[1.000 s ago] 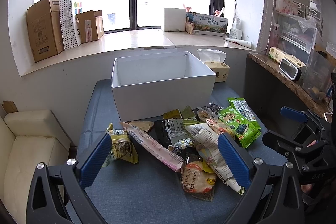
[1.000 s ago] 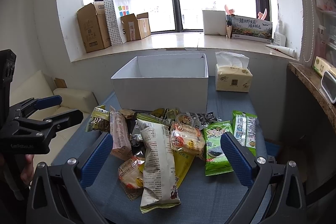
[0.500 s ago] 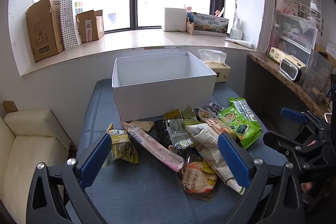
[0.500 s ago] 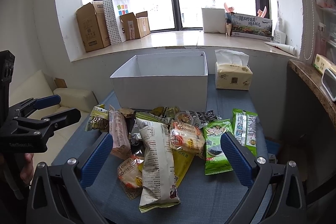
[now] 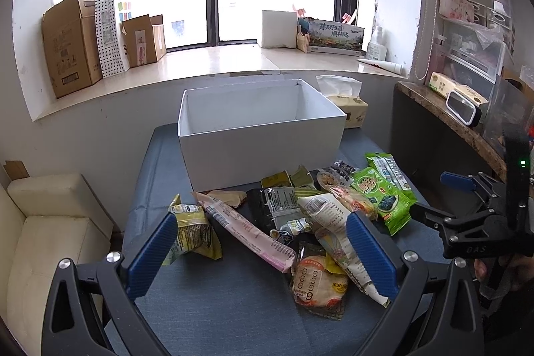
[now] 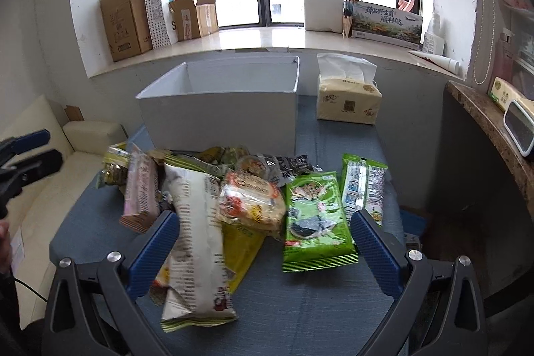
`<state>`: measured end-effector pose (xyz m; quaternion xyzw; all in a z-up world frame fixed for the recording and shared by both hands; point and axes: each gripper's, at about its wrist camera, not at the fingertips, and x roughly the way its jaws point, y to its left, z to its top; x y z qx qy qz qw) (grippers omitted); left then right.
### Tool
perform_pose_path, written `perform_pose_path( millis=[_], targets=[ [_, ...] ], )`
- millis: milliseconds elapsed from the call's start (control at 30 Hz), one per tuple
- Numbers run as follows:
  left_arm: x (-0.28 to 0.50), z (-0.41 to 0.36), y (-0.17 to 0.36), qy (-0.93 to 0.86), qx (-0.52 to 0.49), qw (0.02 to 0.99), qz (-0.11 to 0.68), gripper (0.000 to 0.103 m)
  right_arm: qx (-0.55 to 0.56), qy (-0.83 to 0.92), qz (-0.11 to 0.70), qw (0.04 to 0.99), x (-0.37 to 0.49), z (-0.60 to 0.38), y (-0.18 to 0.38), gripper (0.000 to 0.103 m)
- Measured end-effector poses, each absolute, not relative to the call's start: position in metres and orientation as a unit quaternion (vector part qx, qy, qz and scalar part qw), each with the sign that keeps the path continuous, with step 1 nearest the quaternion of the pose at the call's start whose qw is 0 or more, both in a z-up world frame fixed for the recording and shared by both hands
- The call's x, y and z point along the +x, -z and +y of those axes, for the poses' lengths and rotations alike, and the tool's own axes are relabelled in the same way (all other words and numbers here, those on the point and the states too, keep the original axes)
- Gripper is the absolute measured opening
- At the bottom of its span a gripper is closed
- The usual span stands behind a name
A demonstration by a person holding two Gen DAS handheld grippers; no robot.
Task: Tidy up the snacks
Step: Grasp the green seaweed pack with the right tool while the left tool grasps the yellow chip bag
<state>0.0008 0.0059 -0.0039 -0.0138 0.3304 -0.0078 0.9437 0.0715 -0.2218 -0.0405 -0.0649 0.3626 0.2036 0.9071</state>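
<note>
A pile of snack packets lies on the blue table [image 5: 217, 306] in front of an empty white box [image 5: 260, 135]. It includes a long pink packet [image 5: 247, 229], a yellow-green packet [image 5: 193, 232], a green seaweed packet [image 6: 317, 216] and a long white packet [image 6: 197, 239]. My left gripper [image 5: 260, 252] is open and empty above the near part of the pile. My right gripper [image 6: 263, 249] is open and empty, low over the white packet and the seaweed packet. The box also shows in the right wrist view [image 6: 223, 112].
A tissue pack [image 6: 348, 99] stands right of the box. A cream sofa [image 5: 43, 222] is left of the table. A stone shelf [image 5: 460, 122] with a clock runs along the right. Cardboard boxes [image 5: 71, 45] sit on the window sill.
My right gripper has moved forward and down toward the snack pile, so the packets look larger and closer. The left gripper has stayed nearly still.
</note>
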Motion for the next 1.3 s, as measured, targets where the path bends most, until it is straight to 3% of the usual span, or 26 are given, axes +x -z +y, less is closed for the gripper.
perform_pose_path(
  millis=[500,633,667,700,1133,1300],
  targets=[
    [0.002,0.012,0.018,-0.001,-0.018,0.938,0.347,0.103,-0.167,-0.167,0.456,0.858,0.163,-0.23,0.135,0.103],
    [0.002,0.012,0.021,-0.003,-0.013,0.937,0.349,0.103,-0.193,-0.154,0.456,0.855,0.165,-0.225,0.144,0.086],
    [0.002,0.013,0.022,-0.005,-0.013,0.937,0.35,0.103,-0.193,-0.16,0.454,0.855,0.162,-0.223,0.142,0.074],
    [0.002,0.014,0.023,-0.007,-0.015,0.936,0.351,0.103,-0.193,-0.162,0.453,0.855,0.16,-0.222,0.14,0.073],
    [0.01,0.062,0.053,-0.042,-0.07,0.92,0.383,0.103,-0.089,-0.191,0.392,0.896,0.093,-0.25,0.057,0.072],
    [0.032,0.071,0.073,-0.061,-0.032,0.916,0.396,0.103,-0.05,-0.206,0.356,0.91,0.064,-0.251,0.033,0.072]
  ],
)
